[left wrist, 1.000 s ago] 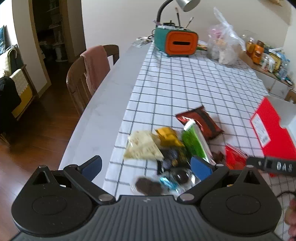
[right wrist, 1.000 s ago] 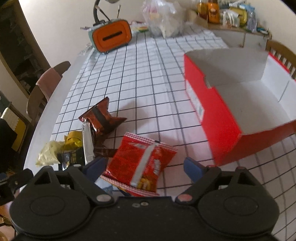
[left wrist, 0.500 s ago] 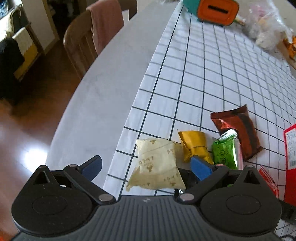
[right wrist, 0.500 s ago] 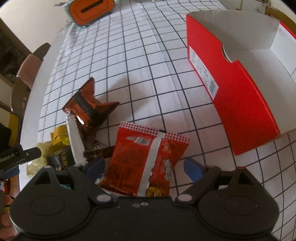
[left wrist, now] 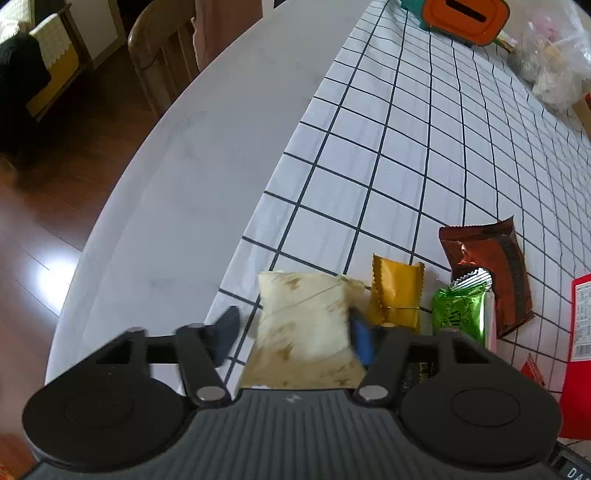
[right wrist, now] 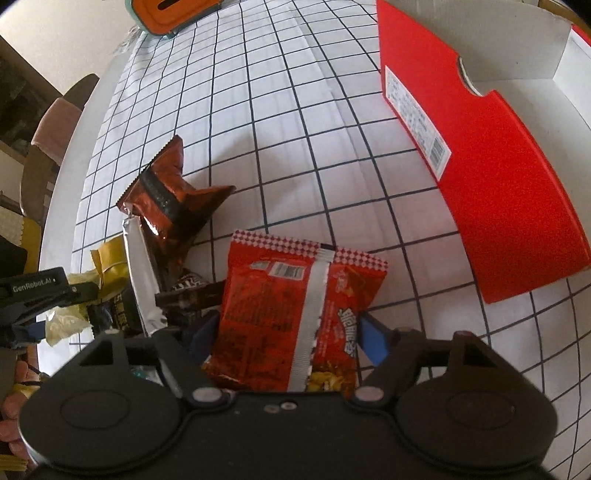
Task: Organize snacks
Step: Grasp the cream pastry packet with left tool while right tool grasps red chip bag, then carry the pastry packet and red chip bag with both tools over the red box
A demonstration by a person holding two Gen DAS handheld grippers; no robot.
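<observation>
A pile of snack packets lies on the checked tablecloth. In the left wrist view my left gripper (left wrist: pixel 293 336) straddles a pale cream packet (left wrist: pixel 306 325); its jaws are closing and blurred, the right pad touching the packet, the left one apart. Beside it lie a yellow packet (left wrist: pixel 397 291), a green packet (left wrist: pixel 458 310) and a brown packet (left wrist: pixel 487 266). In the right wrist view my right gripper (right wrist: pixel 288 332) has both pads against a red snack bag (right wrist: pixel 295 314). An open red box (right wrist: pixel 480 155) with a white inside stands at the right.
An orange and teal device (left wrist: pixel 461 16) and a clear plastic bag (left wrist: pixel 554 62) stand at the table's far end. A wooden chair (left wrist: pixel 162 70) stands by the left table edge (left wrist: pixel 122 221). The left gripper shows in the right wrist view (right wrist: pixel 40 291).
Both grippers have moved down onto the pile and their jaws have narrowed. The left closes around the cream packet; the right has closed on the red bag.
</observation>
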